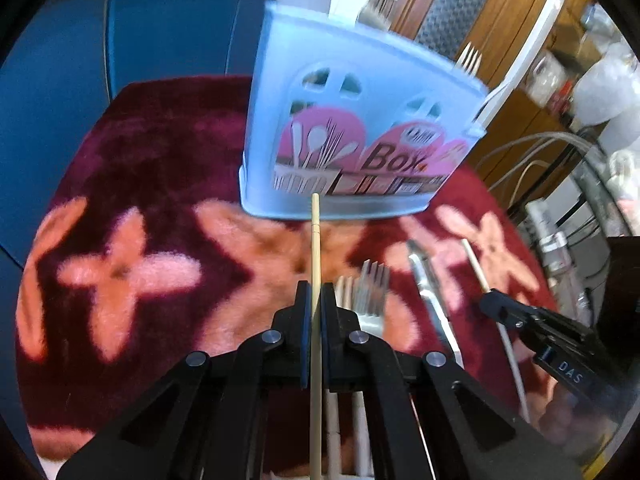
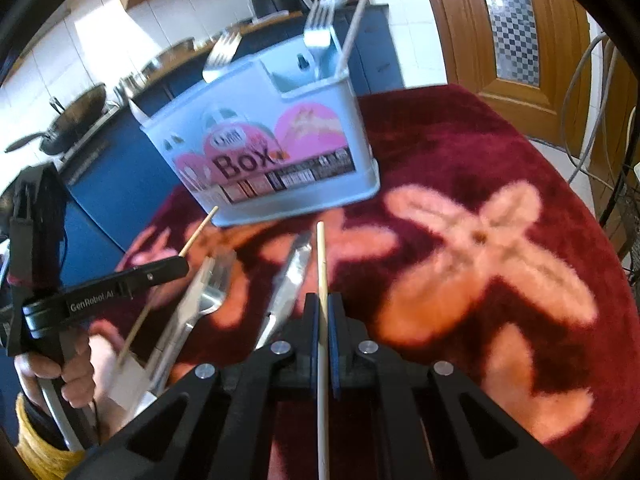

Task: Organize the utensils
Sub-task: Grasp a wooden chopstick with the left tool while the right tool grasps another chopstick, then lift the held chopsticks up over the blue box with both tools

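Two chopsticks are in your grip: your left tongs point(image 1: 316, 300) clamp one chopstick point(image 1: 315, 240), and your right tongs point(image 2: 323, 312) clamp the other chopstick point(image 2: 321, 256). Both point toward the blue utensil box point(image 2: 256, 136) standing on the red-covered surface point(image 2: 460, 152), with forks point(image 2: 212, 280) and a knife point(image 2: 292, 276) lying between your tongs.

L gripper point(image 1: 315, 300) + R gripper point(image 2: 322, 312): fingers clamped tight, each pinching thin stick, angled down.

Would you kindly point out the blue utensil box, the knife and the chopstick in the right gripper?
blue utensil box point(image 2: 256, 136), right wrist view, front wall.
knife point(image 2: 294, 268), right wrist view, blade.
chopstick point(image 2: 321, 256), right wrist view, shaft ahead of the right gripper point(image 2: 322, 300).
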Motion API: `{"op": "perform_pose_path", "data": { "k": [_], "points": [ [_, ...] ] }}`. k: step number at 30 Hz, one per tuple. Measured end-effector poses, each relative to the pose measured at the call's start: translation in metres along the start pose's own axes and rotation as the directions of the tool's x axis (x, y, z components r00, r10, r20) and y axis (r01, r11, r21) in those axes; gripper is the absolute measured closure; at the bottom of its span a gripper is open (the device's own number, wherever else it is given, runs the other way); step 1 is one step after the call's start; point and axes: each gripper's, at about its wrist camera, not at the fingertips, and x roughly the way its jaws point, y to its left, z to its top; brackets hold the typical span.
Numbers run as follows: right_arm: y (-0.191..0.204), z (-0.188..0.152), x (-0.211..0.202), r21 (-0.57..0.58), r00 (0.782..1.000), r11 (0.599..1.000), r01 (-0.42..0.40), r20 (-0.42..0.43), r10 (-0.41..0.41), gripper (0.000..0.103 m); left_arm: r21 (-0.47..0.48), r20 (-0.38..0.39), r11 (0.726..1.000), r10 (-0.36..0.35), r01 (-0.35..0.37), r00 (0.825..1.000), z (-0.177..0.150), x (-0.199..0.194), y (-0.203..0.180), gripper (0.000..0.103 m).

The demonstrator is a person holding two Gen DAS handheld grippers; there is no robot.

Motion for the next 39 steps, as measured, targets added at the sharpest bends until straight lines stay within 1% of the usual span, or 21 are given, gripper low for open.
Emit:
{"op": "perform_pose_path", "data": {
  "k": [3,6,9,10,12,14,18,19,22,24,26,29,35,39],
  "points": [
    [0.008,0.006,-0.013,-0.017,0.997,0.999,-0.032,0.066,0.034,0.097,-0.010,0.071,0.999,-0.040,0.041,0.997,0.000,-0.020,-0.004,0.101],
    [0.017,0.014,-0.026,-0.040,0.989,0.997,-0.061,0.135,0.066,0.097,-0.013,0.123,0.997,-0.072,0.074,0.990,0.007,-0.035,-0.009,0.101],
    [0.022,0.023,-0.036,-0.058,0.977,0.995,-0.077,0.193,0.087,0.097,-0.007,0.185,0.994,-0.106,0.109,0.977,0.014,-0.050,-0.014,0.101],
    [0.023,0.028,-0.039,-0.061,0.972,0.994,-0.085,0.213,0.096,0.097,-0.001,0.209,0.992,-0.121,0.124,0.971,0.018,-0.055,-0.017,0.101],
    [0.024,0.034,-0.041,-0.058,0.969,0.994,-0.094,0.226,0.105,0.097,0.010,0.220,0.990,-0.137,0.138,0.966,0.023,-0.059,-0.020,0.101],
    [0.024,0.039,-0.042,-0.051,0.968,0.994,-0.099,0.228,0.108,0.097,0.006,0.208,0.991,-0.132,0.134,0.969,0.027,-0.054,-0.029,0.101],
    [0.022,0.038,-0.039,-0.052,0.973,0.995,-0.086,0.210,0.095,0.097,-0.022,0.129,0.994,-0.102,0.106,0.986,0.020,-0.038,-0.026,0.101],
    [0.021,0.036,-0.036,-0.055,0.977,0.996,-0.074,0.197,0.083,0.097,-0.034,0.097,0.996,-0.085,0.089,0.992,0.016,-0.033,-0.023,0.101],
    [0.016,0.029,-0.027,-0.052,0.987,0.998,-0.047,0.149,0.054,0.097,-0.070,0.041,0.996,-0.052,0.054,0.998,0.003,-0.019,-0.015,0.101],
    [0.012,0.024,-0.021,-0.045,0.992,0.998,-0.033,0.118,0.039,0.097,-0.084,0.021,0.996,-0.025,0.027,0.999,-0.002,-0.014,-0.010,0.101],
    [0.007,0.020,-0.011,-0.031,0.997,0.999,-0.018,0.077,0.021,0.097,-0.097,0.005,0.995,0.023,-0.022,1.000,-0.006,-0.009,-0.004,0.101],
    [-0.001,0.016,0.000,-0.014,0.999,1.000,0.002,0.033,-0.001,0.097,-0.128,-0.017,0.990,0.062,-0.064,0.998,-0.009,-0.003,0.006,0.101],
    [-0.013,0.010,0.016,0.020,0.999,0.999,0.032,-0.040,-0.031,0.097,-0.141,-0.081,0.986,0.078,-0.089,0.994,-0.017,0.006,0.013,0.101],
    [-0.019,0.008,0.023,0.028,0.995,0.998,0.047,-0.088,-0.045,0.097,-0.117,-0.111,0.988,0.086,-0.099,0.990,-0.018,0.005,0.014,0.100]
  ]
}}
